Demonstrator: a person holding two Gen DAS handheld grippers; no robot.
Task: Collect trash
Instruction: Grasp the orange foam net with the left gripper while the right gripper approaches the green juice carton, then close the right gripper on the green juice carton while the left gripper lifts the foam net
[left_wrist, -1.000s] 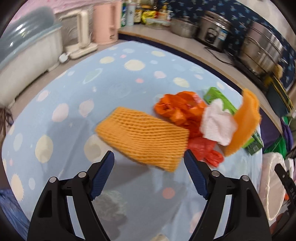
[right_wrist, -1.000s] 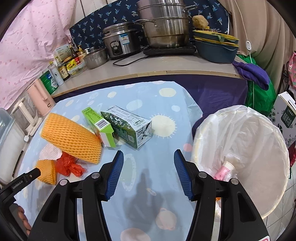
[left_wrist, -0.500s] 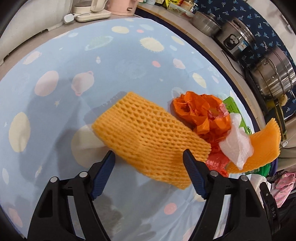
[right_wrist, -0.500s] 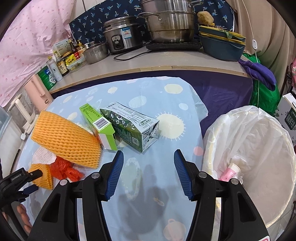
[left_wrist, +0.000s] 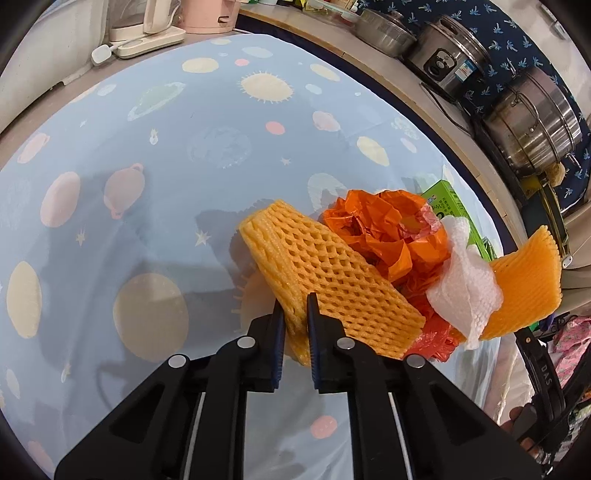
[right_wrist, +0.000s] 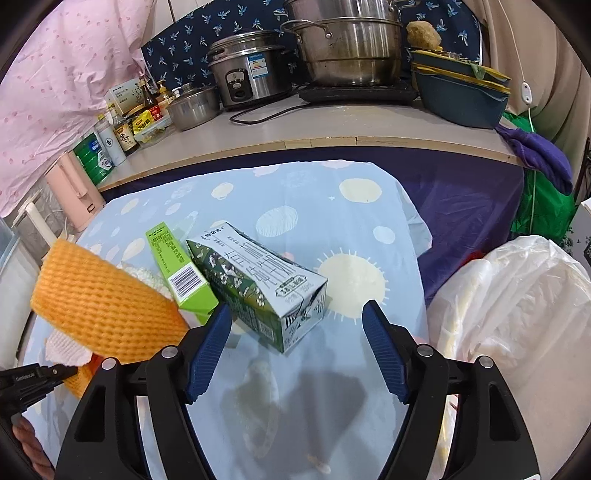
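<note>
My left gripper (left_wrist: 295, 314) is shut on the near edge of an orange foam net sleeve (left_wrist: 332, 280) that lies on the blue patterned tablecloth (left_wrist: 184, 147). Behind it lie a crumpled orange plastic bag (left_wrist: 388, 229), a white tissue (left_wrist: 465, 284), a second orange foam net (left_wrist: 524, 288) and a green box (left_wrist: 447, 203). My right gripper (right_wrist: 295, 325) is open just in front of a green milk carton (right_wrist: 258, 288) lying on its side, next to the green box (right_wrist: 177, 269). An orange foam net (right_wrist: 103, 306) shows at the left.
A white-lined trash bin (right_wrist: 517, 314) stands at the table's right edge. A counter behind holds a rice cooker (right_wrist: 251, 74), a large steel pot (right_wrist: 351, 44), bowls and bottles. A pink kettle (right_wrist: 74, 188) stands at the left.
My left gripper has closed on the near edge of the orange foam net, lifting that edge. My right gripper has moved closer to the milk carton and stays open.
</note>
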